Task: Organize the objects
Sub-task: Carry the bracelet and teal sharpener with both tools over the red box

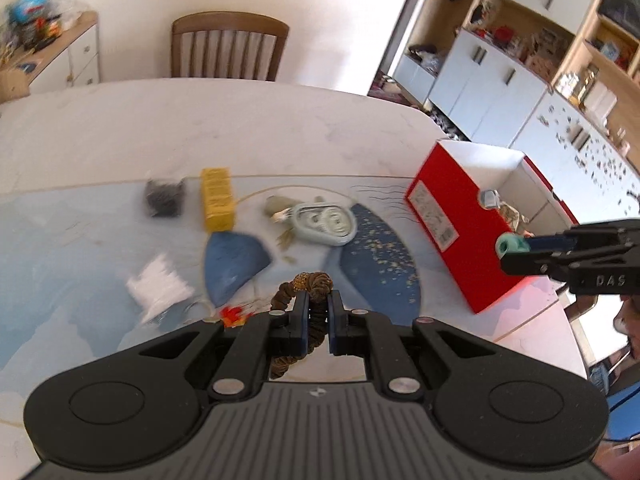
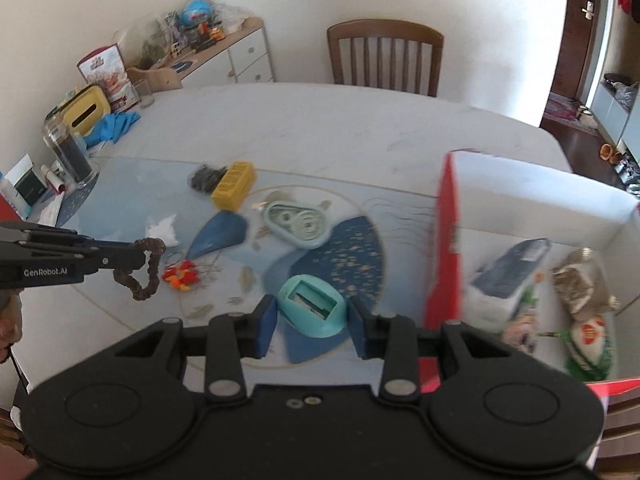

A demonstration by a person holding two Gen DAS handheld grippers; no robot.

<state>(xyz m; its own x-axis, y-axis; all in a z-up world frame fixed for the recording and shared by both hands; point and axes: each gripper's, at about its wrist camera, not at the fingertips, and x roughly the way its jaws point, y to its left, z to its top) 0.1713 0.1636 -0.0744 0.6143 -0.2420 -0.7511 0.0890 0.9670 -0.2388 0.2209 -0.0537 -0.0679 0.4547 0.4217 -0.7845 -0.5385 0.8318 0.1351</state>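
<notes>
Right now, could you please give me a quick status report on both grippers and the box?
Left gripper shut on brown scrunchie. Right gripper shut on teal sharpener. Red box open, partly filled. Nothing blocking the way.

Bright, soft daylight, fisheye-bent edges.
Motion blur smears the red box (image 2: pixel 444 248) and the table's (image 1: pixel 240 120) small items; walls look washed out, shadows faint, and both views bow strongly at the edges.

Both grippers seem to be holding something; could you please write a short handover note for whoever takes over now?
Left gripper: shut on the brown scrunchie.
Right gripper: shut on the teal holder.
Red box: open, at the table's right, several items already inside.
Left on the mat: yellow box, black bundle, pale oval case, white packet, orange toy.
</notes>
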